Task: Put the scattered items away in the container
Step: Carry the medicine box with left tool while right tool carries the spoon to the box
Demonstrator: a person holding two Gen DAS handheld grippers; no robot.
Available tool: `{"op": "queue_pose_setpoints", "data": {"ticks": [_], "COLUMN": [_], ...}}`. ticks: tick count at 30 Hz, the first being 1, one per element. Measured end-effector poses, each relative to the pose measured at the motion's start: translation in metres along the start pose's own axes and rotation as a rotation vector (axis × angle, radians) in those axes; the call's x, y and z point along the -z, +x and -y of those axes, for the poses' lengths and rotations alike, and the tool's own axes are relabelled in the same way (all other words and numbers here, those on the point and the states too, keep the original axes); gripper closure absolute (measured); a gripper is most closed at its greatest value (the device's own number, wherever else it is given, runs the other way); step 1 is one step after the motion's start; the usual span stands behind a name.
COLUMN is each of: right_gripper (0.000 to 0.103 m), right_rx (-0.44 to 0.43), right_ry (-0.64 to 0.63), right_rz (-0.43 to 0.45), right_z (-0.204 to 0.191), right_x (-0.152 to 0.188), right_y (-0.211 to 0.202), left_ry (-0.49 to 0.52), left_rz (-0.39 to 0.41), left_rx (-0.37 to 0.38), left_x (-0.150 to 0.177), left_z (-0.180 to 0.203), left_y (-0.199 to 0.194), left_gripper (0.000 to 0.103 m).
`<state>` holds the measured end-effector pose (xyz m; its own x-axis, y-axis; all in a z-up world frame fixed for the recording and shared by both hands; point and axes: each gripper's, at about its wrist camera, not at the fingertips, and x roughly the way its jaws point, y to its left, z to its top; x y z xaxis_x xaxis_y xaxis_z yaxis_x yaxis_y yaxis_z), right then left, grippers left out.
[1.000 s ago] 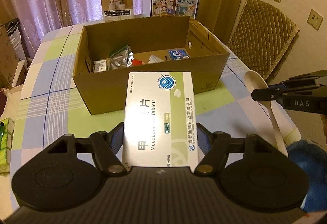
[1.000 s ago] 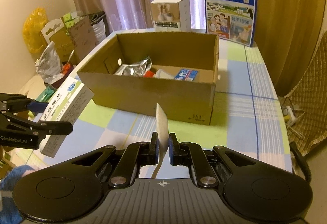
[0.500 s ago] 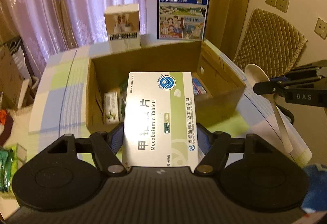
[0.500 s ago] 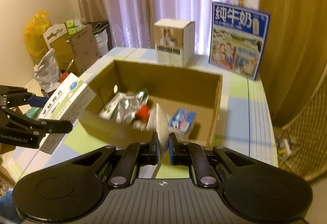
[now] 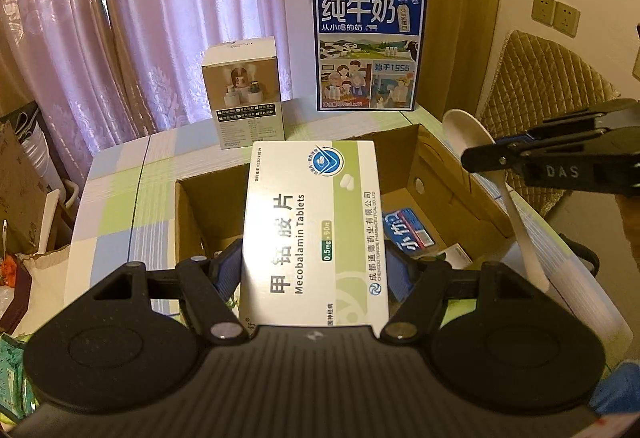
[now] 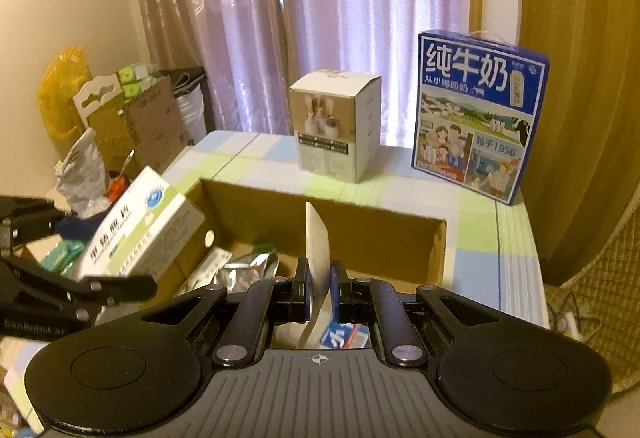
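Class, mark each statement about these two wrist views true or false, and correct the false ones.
1. The left tongs grip a white and green tablet box. True.
2. The right tongs are empty. False: they are shut on a white plastic spoon.
3. The brown cardboard box is empty. False: a silver foil pack and other items lie inside.
4. A blue milk carton stands on the table beyond the cardboard box. True.
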<state>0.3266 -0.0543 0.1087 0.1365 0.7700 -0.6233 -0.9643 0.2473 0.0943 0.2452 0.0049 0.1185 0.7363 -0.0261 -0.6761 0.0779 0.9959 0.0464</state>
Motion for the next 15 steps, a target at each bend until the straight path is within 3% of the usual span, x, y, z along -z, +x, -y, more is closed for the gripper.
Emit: {"op": "queue_pose_setpoints", "data": {"ticks": [15], "right_gripper": [0.097], "right_rx": [0.021], "right_ry": [0.05], "right_rz": [-0.004], "right_z": [0.016], "right_x": [-0.012], "right_y": [0.041], "left_ry": [-0.07], "left_rz": [-0.058], "left_rx": [0.015], "left_x": [-0.002], "left_z": [-0.012], "left_y": [0.055], "left_gripper": [0.036]}}
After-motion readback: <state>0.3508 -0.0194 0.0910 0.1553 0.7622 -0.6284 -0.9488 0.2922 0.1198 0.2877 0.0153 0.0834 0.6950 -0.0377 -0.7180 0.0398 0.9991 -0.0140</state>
